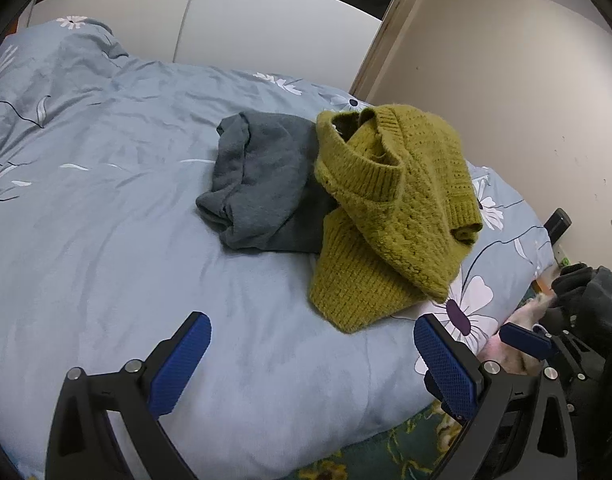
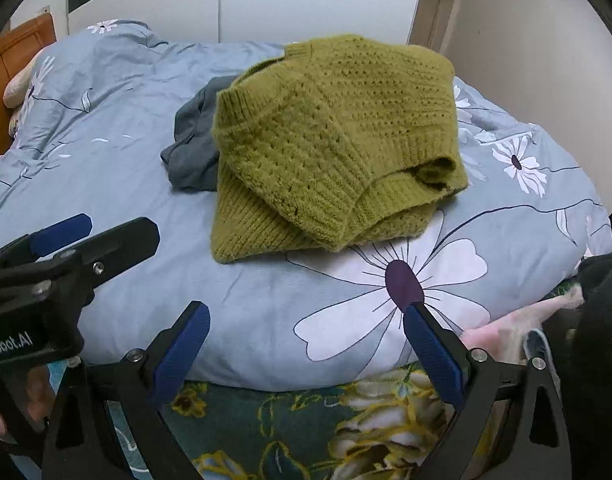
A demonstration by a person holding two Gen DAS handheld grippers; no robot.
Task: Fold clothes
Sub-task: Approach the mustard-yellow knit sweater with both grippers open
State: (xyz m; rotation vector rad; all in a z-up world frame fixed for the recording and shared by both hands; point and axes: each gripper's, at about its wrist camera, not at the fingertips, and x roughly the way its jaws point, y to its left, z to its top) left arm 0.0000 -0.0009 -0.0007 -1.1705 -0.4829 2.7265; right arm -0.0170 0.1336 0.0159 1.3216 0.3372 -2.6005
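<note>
Knitwear made up the work here: a chunky mustard-green knitted sweater [image 1: 390,208] lay crumpled in a heap on the pale blue flower-printed duvet [image 1: 106,220], its ribbed collar turned up and one cuffed sleeve folded across the body, and it partly overlapped a soft grey-blue garment [image 1: 262,184] bunched just beside it on the side further from the wall. Neither piece had been folded yet, so the task looked to be at its very start, with both tools still short of the clothes. The left gripper [image 1: 312,356] hovered over bare duvet near the bed's front edge, its blue-padded jaws spread wide with nothing between them; the right gripper [image 2: 306,344] hung likewise above the large white flower on the cover, jaws wide apart and empty, with the left tool visible beside it in the right wrist view. A pink cloth [image 2: 502,336] showed at the bed's edge by the person's dark sleeve [image 2: 602,320], and a green floral carpet [image 2: 290,424] lay below. The next move would probably call for reaching forward to the sweater's ribbed hem and pinching two separate edges, so that the heap could be lifted clear of the grey piece and spread flat.
</note>
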